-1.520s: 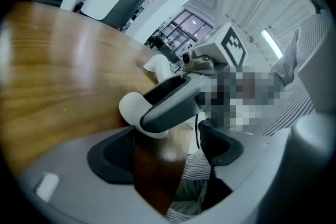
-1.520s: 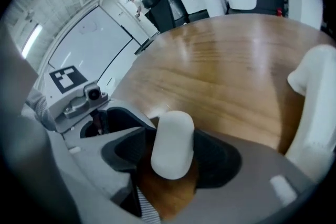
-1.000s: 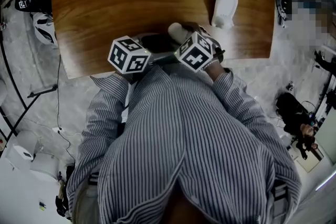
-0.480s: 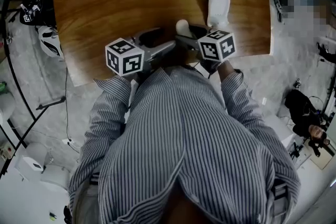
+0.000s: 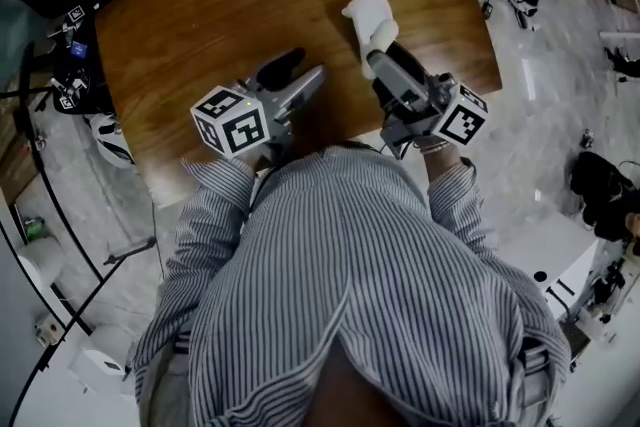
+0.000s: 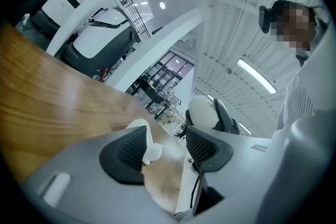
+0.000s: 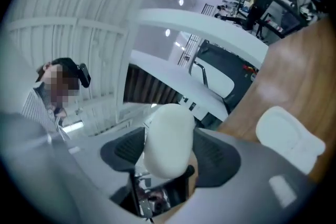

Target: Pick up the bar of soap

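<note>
right hand-held gripper (image 7: 169, 152) is clamping the white oval bar of soap (image 7: 167, 136), now lifting it off the brown wooden bench (image 5: 220, 35). left hand-held gripper (image 6: 165, 148) is rising too, its empty jaws closing to half-wide.

A long-sleeved shirt (image 5: 350, 295) with fine grey-and-white stripes fills the lower half of the head view. The left gripper (image 5: 297, 75) and right gripper (image 5: 385, 63) are grey, with black ribbed pads (image 6: 128, 152). Each carries a white cube (image 5: 232, 120) printed with black square markers. The left jaws have just been closing, with nothing between them. A black headset (image 6: 269, 14) is worn on the head.
</note>
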`<control>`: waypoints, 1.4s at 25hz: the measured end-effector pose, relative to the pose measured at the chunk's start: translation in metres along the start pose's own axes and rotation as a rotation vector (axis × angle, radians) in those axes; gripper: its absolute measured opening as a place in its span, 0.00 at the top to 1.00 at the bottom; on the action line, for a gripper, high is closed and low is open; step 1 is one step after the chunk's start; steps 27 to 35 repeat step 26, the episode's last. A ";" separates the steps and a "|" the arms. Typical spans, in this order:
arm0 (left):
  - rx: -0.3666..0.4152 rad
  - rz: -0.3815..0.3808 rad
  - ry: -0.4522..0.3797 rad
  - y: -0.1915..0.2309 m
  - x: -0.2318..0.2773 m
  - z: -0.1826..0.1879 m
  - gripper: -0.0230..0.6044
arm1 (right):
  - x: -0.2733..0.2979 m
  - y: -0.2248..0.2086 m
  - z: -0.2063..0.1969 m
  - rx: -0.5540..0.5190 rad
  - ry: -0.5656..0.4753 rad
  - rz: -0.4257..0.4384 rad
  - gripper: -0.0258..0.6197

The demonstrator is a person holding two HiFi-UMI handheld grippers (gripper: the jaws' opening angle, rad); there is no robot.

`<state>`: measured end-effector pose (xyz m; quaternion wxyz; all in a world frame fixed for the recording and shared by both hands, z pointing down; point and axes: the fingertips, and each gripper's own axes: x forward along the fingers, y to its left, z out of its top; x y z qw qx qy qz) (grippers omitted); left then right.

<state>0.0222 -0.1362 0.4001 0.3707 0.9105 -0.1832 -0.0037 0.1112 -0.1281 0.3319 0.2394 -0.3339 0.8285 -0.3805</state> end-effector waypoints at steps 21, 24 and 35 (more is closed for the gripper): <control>0.119 0.102 0.021 -0.051 0.064 -0.026 0.74 | -0.065 -0.027 -0.009 -0.025 0.033 -0.246 0.51; 0.122 0.113 0.025 -0.050 0.064 -0.026 0.74 | -0.063 -0.028 -0.009 -0.047 0.042 -0.262 0.51; 0.122 0.122 0.027 -0.049 0.063 -0.026 0.74 | -0.062 -0.028 -0.007 -0.061 0.043 -0.271 0.51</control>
